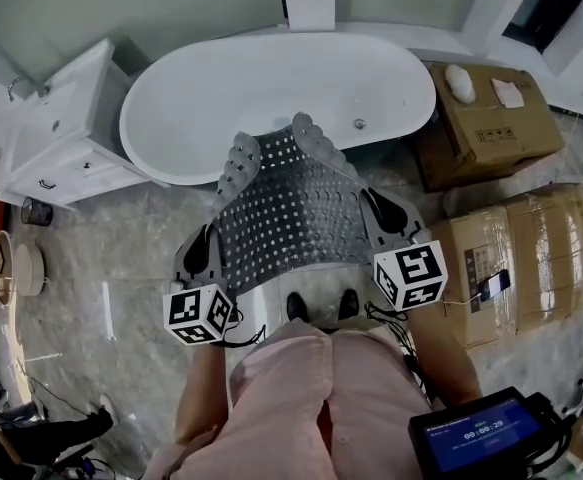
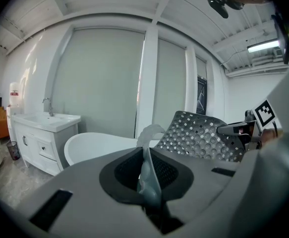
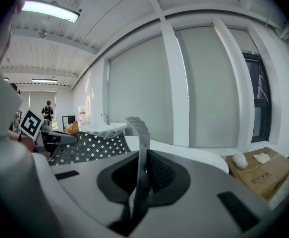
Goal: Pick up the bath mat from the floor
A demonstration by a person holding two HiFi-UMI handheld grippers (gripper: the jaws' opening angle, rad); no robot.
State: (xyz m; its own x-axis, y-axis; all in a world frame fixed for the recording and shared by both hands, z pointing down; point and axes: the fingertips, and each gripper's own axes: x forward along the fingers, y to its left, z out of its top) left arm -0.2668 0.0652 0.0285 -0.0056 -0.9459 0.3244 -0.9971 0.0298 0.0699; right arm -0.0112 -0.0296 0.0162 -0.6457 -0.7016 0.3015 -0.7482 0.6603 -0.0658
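- Holding mat (image 1: 291,203): left gripper (image 1: 207,240) and right gripper (image 1: 386,218) both clamped near-closed on its edges, one per side.
- Mat is off the floor, slung between them, long axis running away from the person toward tub (image 1: 171,118); far end near the rim.
- Neither gripper is nearer.
- Count: one mat, two grippers, one tub.

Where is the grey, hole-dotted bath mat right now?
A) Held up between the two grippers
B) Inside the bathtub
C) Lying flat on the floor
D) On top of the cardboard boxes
A: the left gripper and the right gripper are each shut on an edge of the bath mat, which spans between them off the floor, in front of the bathtub.
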